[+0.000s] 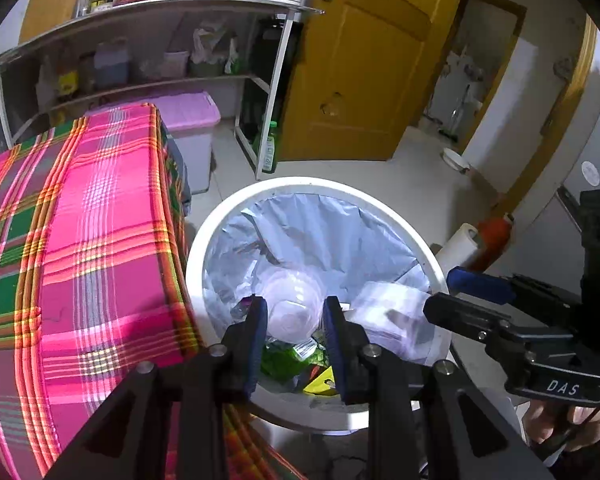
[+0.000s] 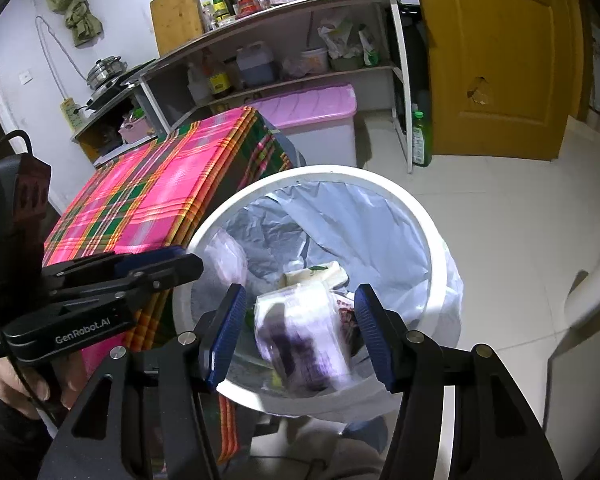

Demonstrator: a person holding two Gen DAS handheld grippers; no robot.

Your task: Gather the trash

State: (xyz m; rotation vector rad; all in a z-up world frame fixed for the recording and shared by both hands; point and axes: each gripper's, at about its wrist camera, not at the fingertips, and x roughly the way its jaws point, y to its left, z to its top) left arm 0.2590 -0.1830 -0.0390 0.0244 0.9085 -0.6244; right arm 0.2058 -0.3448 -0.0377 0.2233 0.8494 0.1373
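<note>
My left gripper hangs part-open, empty, over the white bin; my right gripper stands wider — a blurred purple-and-white packet between its pads, contact unclear.

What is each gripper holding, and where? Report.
Right gripper: nothing; the blurred purple-white packet clears both pads. Left gripper: a clear cup sits between its pads; grip cannot be told.

We can read "DAS" on the right gripper and "GenRobot.AI" on the left gripper; bottle labels are too blurry.
</note>
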